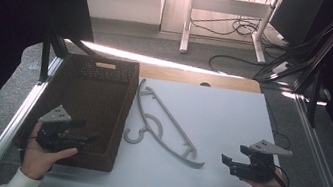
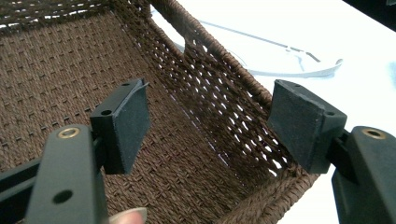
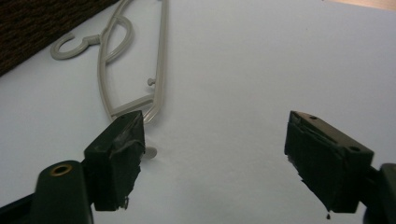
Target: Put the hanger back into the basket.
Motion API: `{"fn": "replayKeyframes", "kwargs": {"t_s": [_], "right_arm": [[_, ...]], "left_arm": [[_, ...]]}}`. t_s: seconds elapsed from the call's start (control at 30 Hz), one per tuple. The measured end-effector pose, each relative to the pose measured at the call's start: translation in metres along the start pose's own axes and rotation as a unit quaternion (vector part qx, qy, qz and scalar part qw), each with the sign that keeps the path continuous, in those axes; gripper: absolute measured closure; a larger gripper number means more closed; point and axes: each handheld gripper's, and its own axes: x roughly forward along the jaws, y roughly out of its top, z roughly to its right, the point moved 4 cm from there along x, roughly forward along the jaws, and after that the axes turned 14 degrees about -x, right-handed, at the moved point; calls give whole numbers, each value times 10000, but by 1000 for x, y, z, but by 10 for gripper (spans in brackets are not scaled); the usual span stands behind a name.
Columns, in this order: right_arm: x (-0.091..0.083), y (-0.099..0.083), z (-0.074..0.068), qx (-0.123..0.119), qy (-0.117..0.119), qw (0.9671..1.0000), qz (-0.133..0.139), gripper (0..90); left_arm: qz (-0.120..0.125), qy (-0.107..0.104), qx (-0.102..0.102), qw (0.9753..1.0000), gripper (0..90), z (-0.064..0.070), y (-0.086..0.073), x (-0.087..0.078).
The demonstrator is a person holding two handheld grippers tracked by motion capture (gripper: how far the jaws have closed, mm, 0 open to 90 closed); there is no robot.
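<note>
A dark brown woven basket [image 1: 107, 71] stands on the left part of the white table [image 1: 221, 117]. Just right of it lies a grey plastic hanger [image 1: 164, 126], flat, with its hook toward the basket. My left gripper [image 1: 89, 137] is open and hangs over the basket's near right corner; its empty jaws frame the basket wall [image 2: 219, 88], with the hanger [image 2: 280, 60] beyond. My right gripper [image 1: 227, 161] is open too, low over the table right of the hanger's near end. From the right gripper [image 3: 215, 149], the hanger [image 3: 154, 70] lies ahead of the left jaw.
Metal frame rails [image 1: 25, 106] run along both sides of the table. A wooden strip [image 1: 197, 78] borders its far edge. Beyond it are desk legs and cables [image 1: 245, 27] on the floor. The basket's edge [image 3: 37, 28] shows in the right gripper view's top left.
</note>
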Motion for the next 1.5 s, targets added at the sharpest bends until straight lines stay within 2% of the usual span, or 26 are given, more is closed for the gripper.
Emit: {"fn": "replayKeyframes", "kwargs": {"t_s": [0.1,0.4,0.67,0.83,1.1,1.5], "right_arm": [[1,0,0,-42,50,10000,-13,244],[4,3,-4,40,137,9998,-108,270],[3,6,-7,53,74,9998,-186,287],[7,9,-8,54,132,9997,-196,293],[23,28,-15,-139,286,9991,-263,298],[64,62,-28,-361,604,9955,-627,337]], "left_arm": [[-11,-23,27,10000,291,1,0,0],[-25,-4,56,10000,290,0,-3,1],[-21,-9,82,10000,288,1,-3,-1],[-20,2,85,10000,288,0,-1,-1],[1,6,70,10000,289,-2,-2,-4],[-75,-29,130,9999,288,3,-4,-1]]}}
